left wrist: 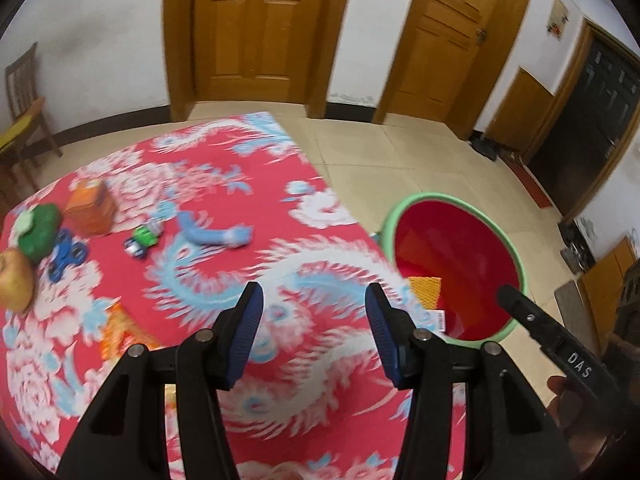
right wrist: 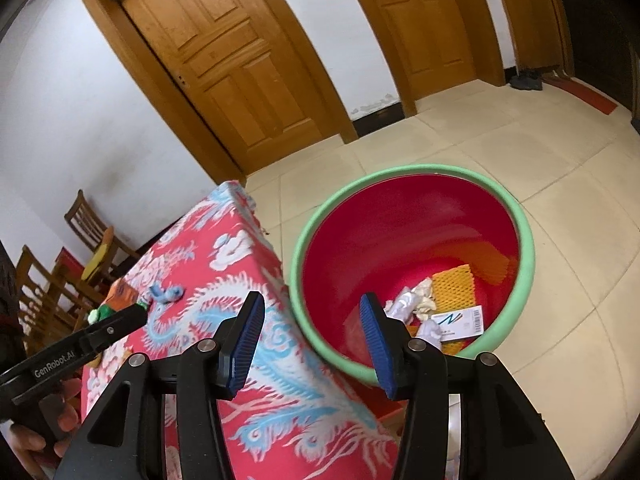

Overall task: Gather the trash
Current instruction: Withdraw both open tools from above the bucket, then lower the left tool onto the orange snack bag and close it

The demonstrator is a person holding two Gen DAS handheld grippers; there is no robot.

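A: What is held by the left hand-held gripper (left wrist: pixel 314 330)?
B: Nothing; its jaws are spread, empty, above the bench (left wrist: pixel 192 184).
A: And the right hand-held gripper (right wrist: pixel 312 340)?
B: Empty too, spread wide. The trash (right wrist: pixel 436 304) is seen inside the red bin (right wrist: pixel 416 172).
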